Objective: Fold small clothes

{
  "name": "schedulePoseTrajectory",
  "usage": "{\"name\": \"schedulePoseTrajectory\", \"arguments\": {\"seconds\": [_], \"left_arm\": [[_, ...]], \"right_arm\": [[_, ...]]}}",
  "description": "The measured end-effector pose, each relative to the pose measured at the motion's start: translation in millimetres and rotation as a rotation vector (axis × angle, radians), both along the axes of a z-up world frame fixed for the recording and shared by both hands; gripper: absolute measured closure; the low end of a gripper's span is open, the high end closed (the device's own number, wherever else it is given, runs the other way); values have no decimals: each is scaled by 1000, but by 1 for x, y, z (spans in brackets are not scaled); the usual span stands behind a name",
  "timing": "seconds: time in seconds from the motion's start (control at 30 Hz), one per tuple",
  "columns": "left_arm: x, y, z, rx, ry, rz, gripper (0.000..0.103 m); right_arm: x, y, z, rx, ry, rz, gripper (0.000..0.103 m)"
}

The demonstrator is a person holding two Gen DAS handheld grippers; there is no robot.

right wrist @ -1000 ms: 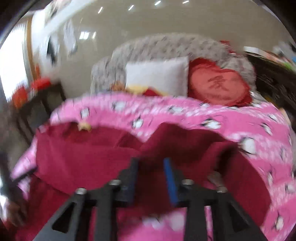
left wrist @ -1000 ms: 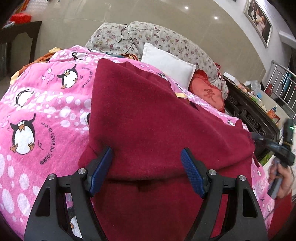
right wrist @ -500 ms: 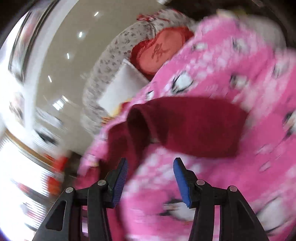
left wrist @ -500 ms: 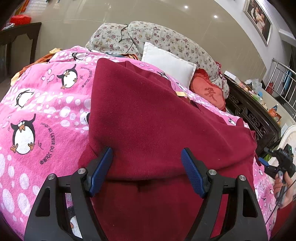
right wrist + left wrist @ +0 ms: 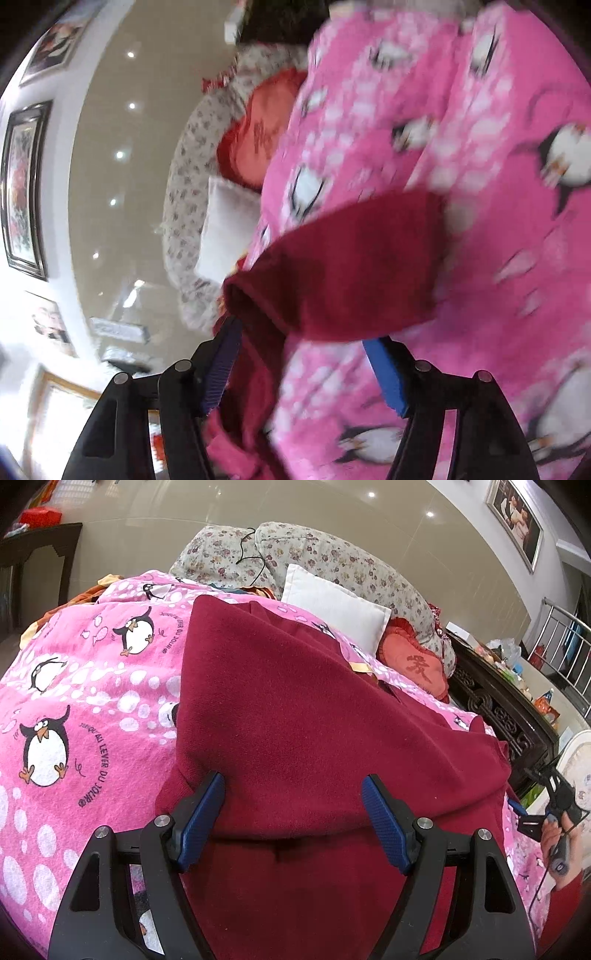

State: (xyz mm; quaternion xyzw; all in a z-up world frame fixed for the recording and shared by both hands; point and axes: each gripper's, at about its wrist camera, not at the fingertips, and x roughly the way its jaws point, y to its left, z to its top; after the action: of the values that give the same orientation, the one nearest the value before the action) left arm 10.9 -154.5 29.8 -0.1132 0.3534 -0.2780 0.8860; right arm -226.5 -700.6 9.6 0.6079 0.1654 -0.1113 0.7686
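A dark red sweater (image 5: 295, 720) lies spread on a pink penguin blanket (image 5: 92, 686), partly folded over itself. My left gripper (image 5: 293, 805) is open, its blue pads wide apart just above the sweater's near fold, holding nothing. In the tilted, blurred right wrist view a red sleeve (image 5: 351, 266) lies across the pink blanket (image 5: 480, 184). My right gripper (image 5: 306, 354) is open with the sleeve's near edge between its pads. The right gripper also shows in the left wrist view (image 5: 554, 805), off the sweater's right edge.
A floral bolster (image 5: 332, 561), a white pillow (image 5: 332, 605) and a red heart cushion (image 5: 413, 661) sit at the bed's head. A dark carved wooden bed frame (image 5: 498, 709) runs along the right. A dark table (image 5: 33, 554) stands far left.
My right gripper opened, let go of the sweater, and swung away to the right while rolling, now over the sleeve. The left gripper stayed open and still.
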Motion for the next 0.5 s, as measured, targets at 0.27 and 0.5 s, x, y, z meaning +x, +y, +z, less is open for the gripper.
{"name": "schedulePoseTrajectory", "arguments": {"seconds": [0.27, 0.5], "left_arm": [[1, 0, 0, 4, -2, 0, 25], [-1, 0, 1, 1, -10, 1, 25]], "right_arm": [[12, -28, -5, -125, 75, 5, 94], [-32, -58, 101, -329, -93, -90, 96]]}}
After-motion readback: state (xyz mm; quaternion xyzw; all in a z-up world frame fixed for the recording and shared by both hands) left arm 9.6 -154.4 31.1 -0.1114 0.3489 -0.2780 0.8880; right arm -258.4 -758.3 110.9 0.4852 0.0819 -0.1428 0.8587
